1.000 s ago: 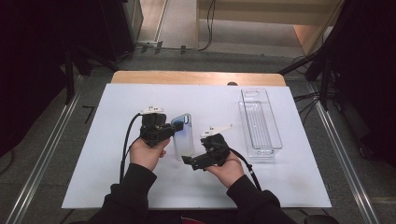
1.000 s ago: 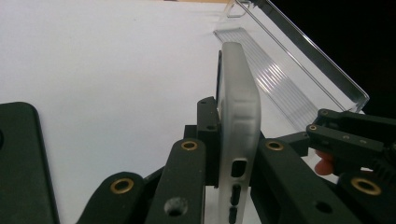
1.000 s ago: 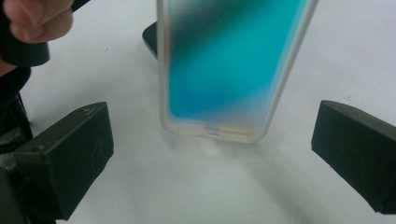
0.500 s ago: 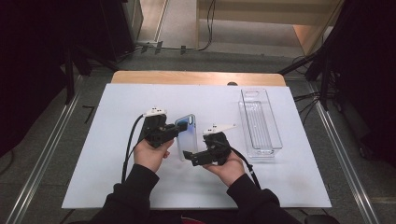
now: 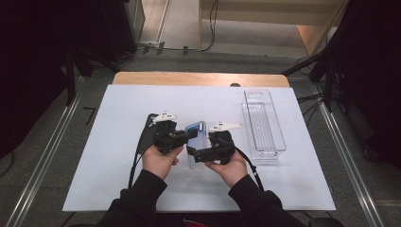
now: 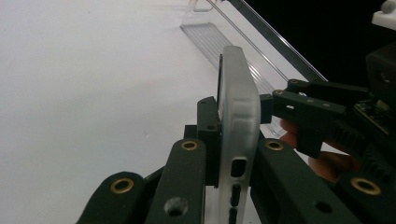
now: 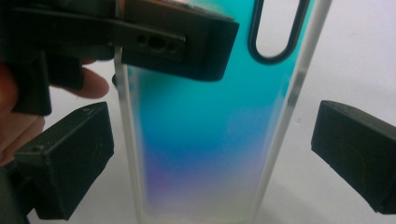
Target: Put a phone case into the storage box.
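Two grippers, one phone (image 5: 196, 142) between them.
Left gripper (image 6: 229, 154) is clamped on its edge; right gripper (image 7: 210, 158) straddles its width, jaws apart, phone's long axis pointing away across the table (image 5: 118, 109).

Probably a lab, white-topped table (image 5: 118, 142), metal rails (image 5: 42, 161), cables (image 5: 312, 97)

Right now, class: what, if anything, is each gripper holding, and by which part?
The left gripper clamps the phone by its front and back faces, near one long edge. The right gripper holds nothing; its jaws stand open either side of the phone.
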A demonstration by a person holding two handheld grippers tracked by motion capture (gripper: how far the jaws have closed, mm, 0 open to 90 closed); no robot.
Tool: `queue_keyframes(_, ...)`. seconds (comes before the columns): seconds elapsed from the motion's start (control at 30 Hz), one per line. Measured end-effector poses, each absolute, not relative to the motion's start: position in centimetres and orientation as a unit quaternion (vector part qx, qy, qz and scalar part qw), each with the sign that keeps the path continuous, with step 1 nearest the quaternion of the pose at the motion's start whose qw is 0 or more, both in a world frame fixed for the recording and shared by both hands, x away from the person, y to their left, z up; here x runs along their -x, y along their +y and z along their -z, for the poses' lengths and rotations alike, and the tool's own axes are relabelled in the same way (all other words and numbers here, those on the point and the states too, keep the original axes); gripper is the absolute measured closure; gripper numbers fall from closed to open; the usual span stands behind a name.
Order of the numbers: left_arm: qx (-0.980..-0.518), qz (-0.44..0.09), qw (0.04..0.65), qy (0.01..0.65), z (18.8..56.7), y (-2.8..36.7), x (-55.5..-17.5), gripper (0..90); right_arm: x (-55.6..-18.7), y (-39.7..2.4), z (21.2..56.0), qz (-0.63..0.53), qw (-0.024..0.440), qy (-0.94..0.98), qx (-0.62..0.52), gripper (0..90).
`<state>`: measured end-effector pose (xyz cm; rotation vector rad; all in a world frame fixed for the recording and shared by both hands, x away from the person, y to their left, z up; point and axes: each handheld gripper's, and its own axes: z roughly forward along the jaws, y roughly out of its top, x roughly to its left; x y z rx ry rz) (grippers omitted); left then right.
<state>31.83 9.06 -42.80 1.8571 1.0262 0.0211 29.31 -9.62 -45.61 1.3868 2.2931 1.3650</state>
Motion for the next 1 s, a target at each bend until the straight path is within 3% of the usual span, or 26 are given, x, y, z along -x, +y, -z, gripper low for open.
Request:
queue_keyframes(0.2,-0.760,-0.004,0.497,0.418,42.5,8.8,-31.3,85.4,-29.3,-9.3,45.7,-0.455,0.074,0.757,-0.464,0.0)
queue_keyframes(0.33,-0.759,-0.005,0.499,0.419,42.4,8.8,-31.3,84.9,-29.1,-9.3,45.5,-0.470,0.071,0.754,-0.455,14.2)
queue_keyframes(0.5,-0.757,0.002,0.501,0.419,42.3,8.8,-31.3,84.0,-28.9,-9.3,45.4,-0.469,0.080,0.754,-0.453,14.9)
queue_keyframes(0.57,-0.754,0.018,0.504,0.421,42.4,8.9,-31.5,80.4,-28.9,-9.3,45.3,-0.466,0.081,0.755,-0.454,14.9)
queue_keyframes(0.6,-0.750,0.018,0.507,0.424,42.3,9.0,-31.5,73.4,-29.0,-9.4,45.3,-0.462,0.084,0.757,-0.454,15.0)
queue_keyframes(0.7,-0.747,0.029,0.507,0.429,42.1,9.5,-31.8,64.2,-29.1,-9.6,45.4,-0.459,0.084,0.758,-0.455,15.0)
queue_keyframes(1.0,-0.752,0.043,0.505,0.421,41.6,10.2,-31.8,43.4,-29.8,-10.6,45.7,-0.444,0.098,0.761,-0.463,14.9)
